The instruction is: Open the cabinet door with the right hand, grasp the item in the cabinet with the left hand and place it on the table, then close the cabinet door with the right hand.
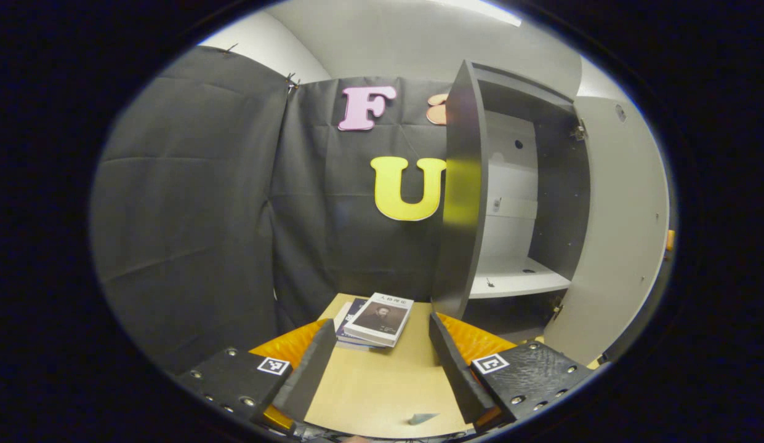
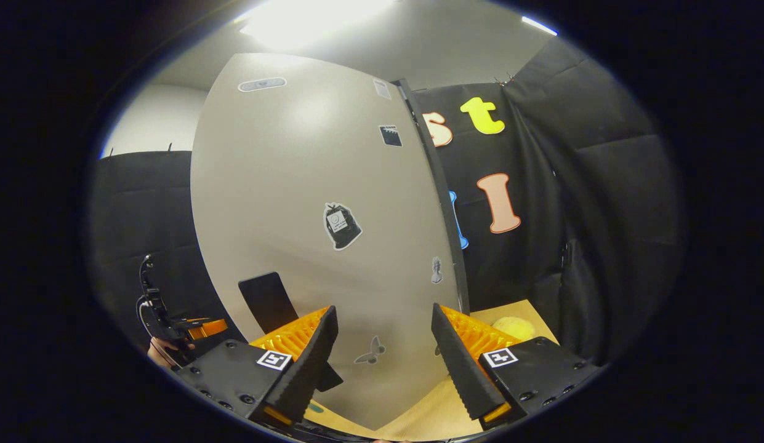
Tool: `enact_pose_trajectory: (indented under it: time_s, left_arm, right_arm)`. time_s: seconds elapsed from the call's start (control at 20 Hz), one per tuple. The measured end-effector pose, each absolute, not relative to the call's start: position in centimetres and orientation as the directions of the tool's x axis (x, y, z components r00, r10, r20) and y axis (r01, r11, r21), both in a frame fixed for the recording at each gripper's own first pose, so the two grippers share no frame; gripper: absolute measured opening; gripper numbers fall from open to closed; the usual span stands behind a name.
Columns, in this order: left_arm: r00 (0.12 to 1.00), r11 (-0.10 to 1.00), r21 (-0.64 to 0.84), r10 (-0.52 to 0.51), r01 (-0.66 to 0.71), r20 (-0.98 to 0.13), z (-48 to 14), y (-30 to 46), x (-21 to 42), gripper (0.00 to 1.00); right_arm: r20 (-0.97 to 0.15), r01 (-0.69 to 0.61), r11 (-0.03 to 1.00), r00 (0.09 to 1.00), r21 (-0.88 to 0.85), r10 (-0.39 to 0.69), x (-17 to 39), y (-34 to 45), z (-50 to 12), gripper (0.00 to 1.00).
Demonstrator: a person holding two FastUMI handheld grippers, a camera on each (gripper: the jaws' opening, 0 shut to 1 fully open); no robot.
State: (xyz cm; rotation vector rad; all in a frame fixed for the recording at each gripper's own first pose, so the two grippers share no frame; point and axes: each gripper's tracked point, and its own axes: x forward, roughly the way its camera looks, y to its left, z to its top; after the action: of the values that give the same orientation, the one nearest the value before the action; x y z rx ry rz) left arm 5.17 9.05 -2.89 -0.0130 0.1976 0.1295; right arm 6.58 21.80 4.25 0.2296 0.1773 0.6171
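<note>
1. In the left gripper view, the left gripper hangs over the wooden table with its fingers spread apart and nothing between them
2. Just past its fingertips, a small stack of books lies flat on the table near the far edge, the top book showing a portrait cover; the stack sits just left of the cabinet
3. The cabinet stands at the right of that view, its dark side panel edge-on, the inside bare on the white shelf, and the pale cabinet door swung wide open to the right
4. In the right gripper view, the outer face of the cabinet door stands close ahead, dotted with small stickers and carrying a dark handle low on the left
5. The right gripper sits just before the door with its fingers parted, gripping nothing; whether a fingertip touches the door I cannot tell
6. A yellow soft object lies on the table at lower right
</note>
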Motion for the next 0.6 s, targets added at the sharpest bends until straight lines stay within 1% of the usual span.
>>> enact_pose_trajectory:
  time_s: [0.25,0.5,0.6]
  left_arm:
    - [0.964,0.988,0.026,0.155,-0.153,-0.218,-4.0,10.0,4.1,0.92]
    - [0.954,0.983,-0.010,0.178,-0.186,-0.242,-5.2,11.1,2.9,0.92]
    - [0.950,0.980,-0.008,0.189,-0.197,-0.248,-5.5,11.6,2.7,0.92]
  right_arm:
    - [-0.096,-0.603,0.745,0.755,0.285,0.648,7.2,25.7,4.4,0.96]
    - [-0.078,-0.667,0.681,0.695,0.303,0.715,8.3,30.2,4.6,0.97]
    - [-0.086,-0.665,0.676,0.690,0.316,0.719,9.1,31.6,3.9,0.97]
